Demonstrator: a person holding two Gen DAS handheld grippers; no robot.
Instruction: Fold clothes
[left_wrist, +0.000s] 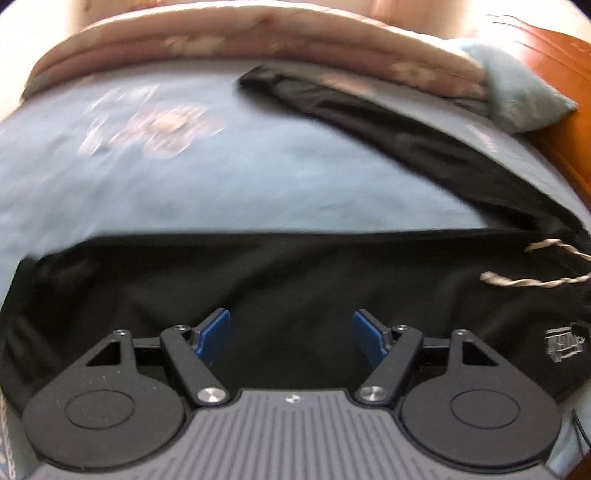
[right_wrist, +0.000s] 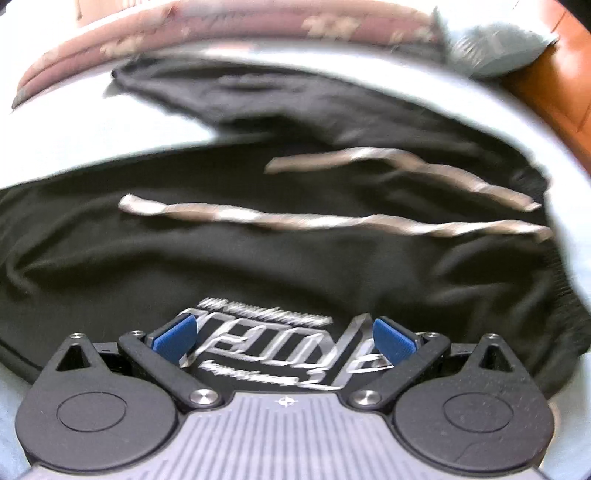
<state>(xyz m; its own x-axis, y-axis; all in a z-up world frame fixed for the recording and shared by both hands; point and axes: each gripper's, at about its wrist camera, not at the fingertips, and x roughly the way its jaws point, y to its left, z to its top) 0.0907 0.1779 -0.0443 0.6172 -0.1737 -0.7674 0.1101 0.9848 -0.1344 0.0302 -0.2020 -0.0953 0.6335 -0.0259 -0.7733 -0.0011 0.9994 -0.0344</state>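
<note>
Both the left gripper (left_wrist: 291, 338) and right gripper (right_wrist: 284, 339) hang wide open, holding nothing, over black trousers (left_wrist: 295, 273) spread on the bed (left_wrist: 221, 184). Soft, limp cloth; I'd pinch waistband or cuff, avoiding the loose drawstring (right_wrist: 332, 218).

The trousers (left_wrist: 258, 280) lie on the bed sheet (left_wrist: 184, 184), 1 leg reaching toward the folded quilt (left_wrist: 221, 40) behind.

black trousers (left_wrist: 258, 273) cut off at frame edges, quilt (left_wrist: 184, 40) motion-blurred, logo (right_wrist: 280, 347) unreadable
</note>
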